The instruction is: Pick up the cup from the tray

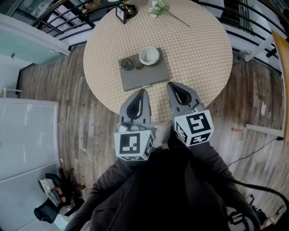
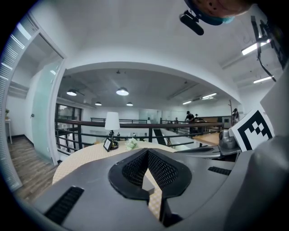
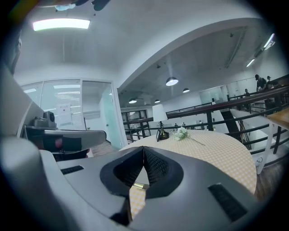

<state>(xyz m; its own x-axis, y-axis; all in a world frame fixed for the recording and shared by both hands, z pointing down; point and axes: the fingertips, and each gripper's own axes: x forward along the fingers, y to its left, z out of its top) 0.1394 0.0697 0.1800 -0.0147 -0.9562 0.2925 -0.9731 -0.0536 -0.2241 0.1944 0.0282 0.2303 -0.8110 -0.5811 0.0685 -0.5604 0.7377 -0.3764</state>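
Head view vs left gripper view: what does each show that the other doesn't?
Head view only: the white cup and a small glass, both on the grey tray. Left gripper view only: the lamp's white shade, ceiling lights, distant people. Both: the checked round table, flowers, picture frame, and the shut left tongs.

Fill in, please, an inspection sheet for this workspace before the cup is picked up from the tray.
Surface: round table with checked cloth.
Job's things: white cup upright on grey tray, untouched.
Clutter: small glass beside the cup on the tray; picture frame and flowers at the far edge.
Grippers: left claw and right claw shut, empty, by the table's near edge.
Cables: black cable on the floor, right.
Surroundings: wood floor, railing, bag.
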